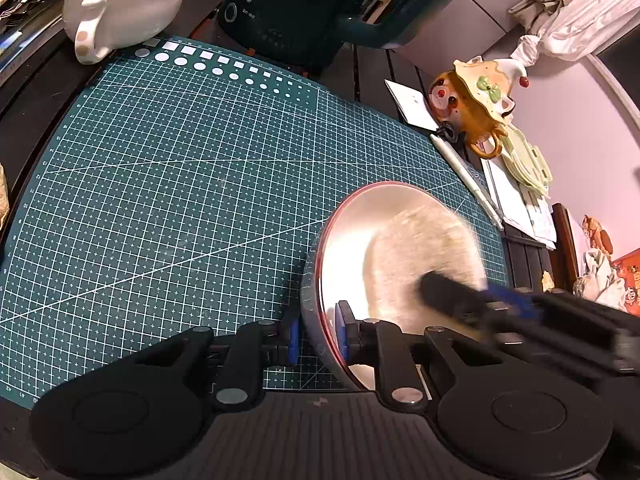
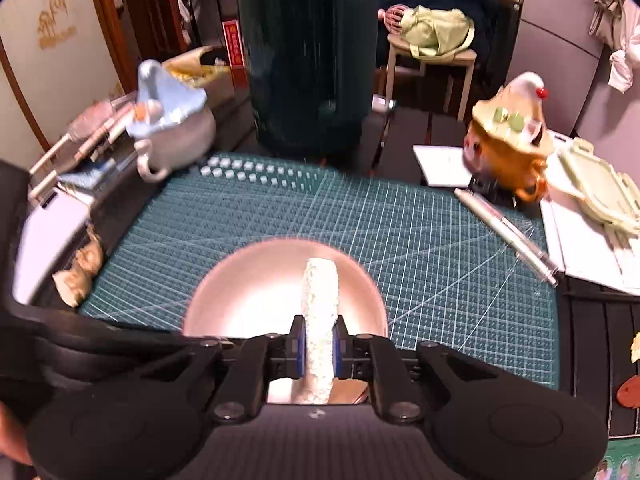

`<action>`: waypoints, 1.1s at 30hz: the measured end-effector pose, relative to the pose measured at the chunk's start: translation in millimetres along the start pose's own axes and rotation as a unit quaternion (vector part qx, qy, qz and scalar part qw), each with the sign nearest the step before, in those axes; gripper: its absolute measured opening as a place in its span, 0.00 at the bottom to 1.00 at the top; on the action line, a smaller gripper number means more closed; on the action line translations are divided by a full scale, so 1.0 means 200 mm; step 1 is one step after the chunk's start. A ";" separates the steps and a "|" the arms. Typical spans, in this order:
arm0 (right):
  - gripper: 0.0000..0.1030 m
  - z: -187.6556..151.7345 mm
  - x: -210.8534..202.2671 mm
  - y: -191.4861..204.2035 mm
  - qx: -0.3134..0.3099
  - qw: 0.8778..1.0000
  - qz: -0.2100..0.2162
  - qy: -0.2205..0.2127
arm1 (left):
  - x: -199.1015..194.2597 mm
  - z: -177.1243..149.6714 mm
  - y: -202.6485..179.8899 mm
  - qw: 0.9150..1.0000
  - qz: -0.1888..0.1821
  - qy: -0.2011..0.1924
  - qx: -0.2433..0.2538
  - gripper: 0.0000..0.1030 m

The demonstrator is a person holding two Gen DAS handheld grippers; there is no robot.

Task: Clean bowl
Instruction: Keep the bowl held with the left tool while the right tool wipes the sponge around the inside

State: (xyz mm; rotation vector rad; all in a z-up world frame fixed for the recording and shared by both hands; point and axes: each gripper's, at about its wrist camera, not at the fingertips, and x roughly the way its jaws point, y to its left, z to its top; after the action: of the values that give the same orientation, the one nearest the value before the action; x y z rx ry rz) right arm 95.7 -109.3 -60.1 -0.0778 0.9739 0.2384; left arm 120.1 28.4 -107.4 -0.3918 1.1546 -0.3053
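1. Green gridded cutting mat (image 1: 160, 184) covers the dark table, cluttered at its far edge by a dark green appliance (image 1: 304, 4) and a white teapot (image 1: 120, 4).
2. Metal bowl (image 1: 384, 248), red at the rim, sits near the mat's near right corner, tipped so its hollow faces the right gripper.
3. Left gripper (image 1: 316, 334) is clamped on the bowl's near rim, one pad inside the wall and one outside.
4. Right gripper (image 2: 319, 346), blurred in the left view, pinches a pale scrubbing sponge (image 2: 320, 300) on edge, jaws tight on it.
5. Sponge's long axis runs straight ahead from the jaws into the bowl's hollow; wiping appears under way, the right hand nearer the work.
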 end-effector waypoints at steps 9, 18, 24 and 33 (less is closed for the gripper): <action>0.11 0.00 -0.14 0.08 -0.058 0.995 -0.060 -0.049 | 0.00 0.00 0.01 1.000 0.000 0.002 -0.001 0.17; 0.11 0.04 -0.16 -0.02 0.008 0.999 0.020 -0.040 | -0.01 0.01 0.01 1.000 0.001 0.001 -0.001 0.17; 0.11 0.00 0.00 -0.01 0.005 1.000 0.008 -0.008 | -0.01 0.01 0.01 1.000 0.001 0.001 0.000 0.17; 0.11 -0.01 -0.10 0.04 -0.047 0.997 -0.049 -0.045 | 0.00 0.03 0.01 1.000 -0.002 0.001 -0.004 0.17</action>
State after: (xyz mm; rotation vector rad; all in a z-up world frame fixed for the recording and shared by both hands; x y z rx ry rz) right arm 81.0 -104.7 -43.5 -0.1993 0.8668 0.1963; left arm 125.2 31.0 -105.7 -0.4007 1.1569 -0.3042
